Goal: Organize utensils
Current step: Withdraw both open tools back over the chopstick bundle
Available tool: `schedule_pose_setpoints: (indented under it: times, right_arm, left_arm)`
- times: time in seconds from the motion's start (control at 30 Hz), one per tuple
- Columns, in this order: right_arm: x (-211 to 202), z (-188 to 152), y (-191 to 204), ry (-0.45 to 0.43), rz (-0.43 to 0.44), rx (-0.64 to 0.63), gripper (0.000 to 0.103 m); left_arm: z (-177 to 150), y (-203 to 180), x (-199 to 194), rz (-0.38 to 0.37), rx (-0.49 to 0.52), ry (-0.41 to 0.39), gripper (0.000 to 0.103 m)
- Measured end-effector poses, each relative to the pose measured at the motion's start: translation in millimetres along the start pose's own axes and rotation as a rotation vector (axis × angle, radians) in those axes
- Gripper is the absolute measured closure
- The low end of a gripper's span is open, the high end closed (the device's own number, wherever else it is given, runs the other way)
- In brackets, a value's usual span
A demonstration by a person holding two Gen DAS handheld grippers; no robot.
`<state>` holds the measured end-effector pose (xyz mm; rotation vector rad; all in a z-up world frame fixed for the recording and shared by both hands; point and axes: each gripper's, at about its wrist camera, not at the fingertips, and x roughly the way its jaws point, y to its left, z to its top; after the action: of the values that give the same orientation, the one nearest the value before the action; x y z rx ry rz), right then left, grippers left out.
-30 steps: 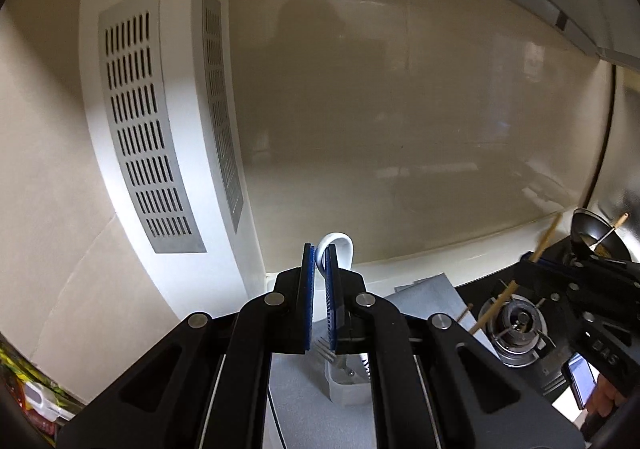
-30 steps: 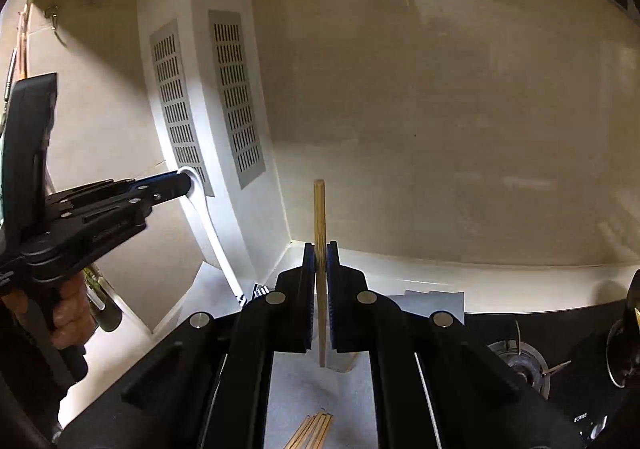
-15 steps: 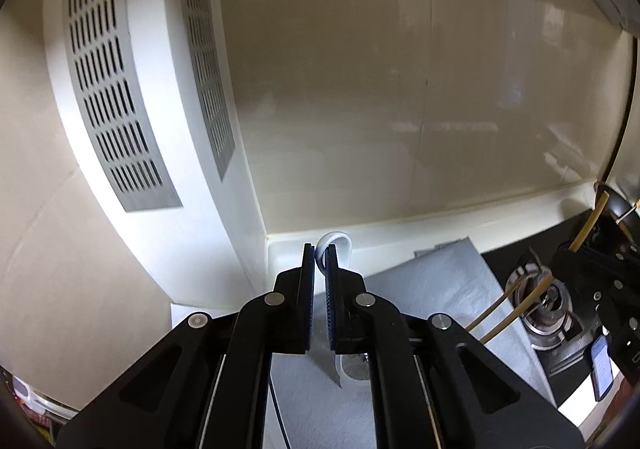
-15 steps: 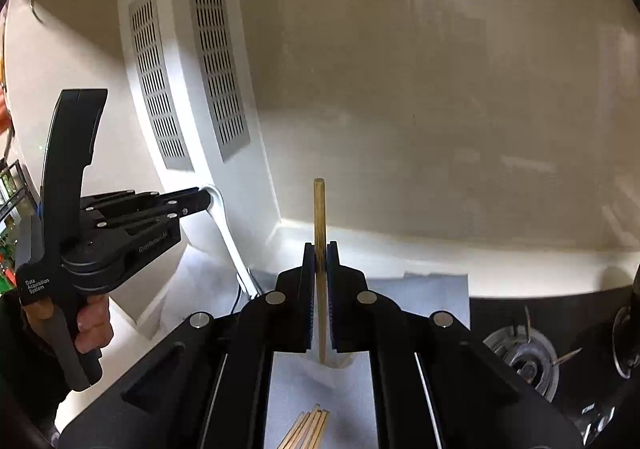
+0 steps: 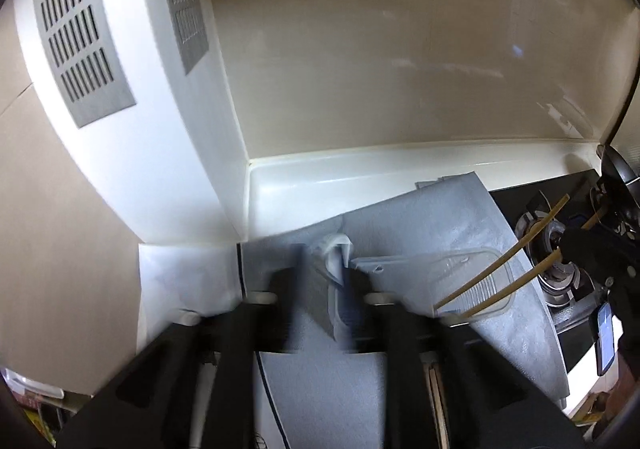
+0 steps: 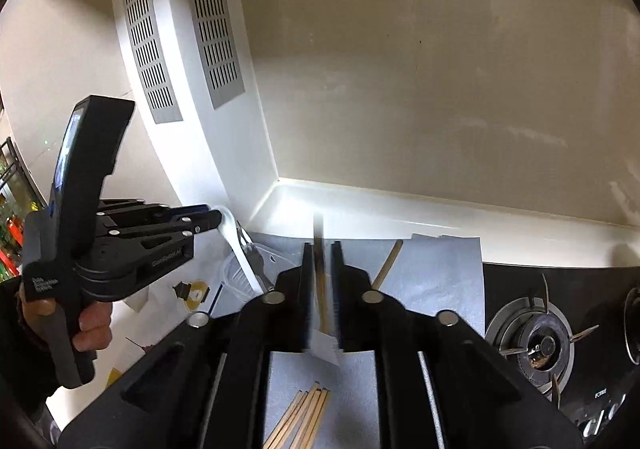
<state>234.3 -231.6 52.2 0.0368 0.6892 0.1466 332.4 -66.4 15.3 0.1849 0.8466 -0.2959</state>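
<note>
My left claw is opening, its fingers blurred, with the white spoon loose between them above the grey mat. My right claw is opening too, one chopstick between its jaws (contact unclear), above the clear tray. More chopsticks lie on the tabletop mat.

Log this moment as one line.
left tool: opening, white spoon between | right tool: opening, chopsticks between | stage: releasing
</note>
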Motion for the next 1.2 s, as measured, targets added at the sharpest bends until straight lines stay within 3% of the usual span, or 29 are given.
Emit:
schedule_pose_setpoints:
  times: [0.03, 0.07, 0.13, 0.4, 0.53, 0.77, 0.9, 1.2]
  right_arm:
    - [-1, -1, 0, 0.000, 0.000, -0.002, 0.063]
    - [-4, -1, 1, -0.006, -0.002, -0.002, 0.052]
    - [-12, -2, 3, -0.037, 0.009, -0.013, 0.050]
    - [-60, -8, -5, -0.127, -0.020, 0.026, 0.041]
    - [-64, -37, -12, -0.031, -0.038, 0.059, 0.038]
    - [-26, -120, -16, 0.260, -0.019, 0.134, 0.038]
    - [0, -155, -6, 0.423, 0.033, 0.144, 0.039]
    - [0, -169, -2, 0.457, 0.042, 0.152, 0.039]
  left_arm:
    - [-1, 2, -6, 0.020, -0.008, -0.024, 0.030]
    - [-3, 4, -13, 0.046, -0.016, -0.053, 0.017]
    - [-4, 7, -30, 0.067, -0.019, -0.106, 0.016]
    - [-24, 20, -73, 0.074, -0.074, -0.108, 0.013]
    - [-56, 17, -74, 0.099, -0.067, -0.062, 0.011]
    - [-130, 2, -24, 0.060, -0.076, 0.193, 0.011]
    - [-155, -8, -9, 0.088, -0.043, 0.260, 0.011]
    - [-161, -17, -12, 0.088, -0.011, 0.275, 0.011]
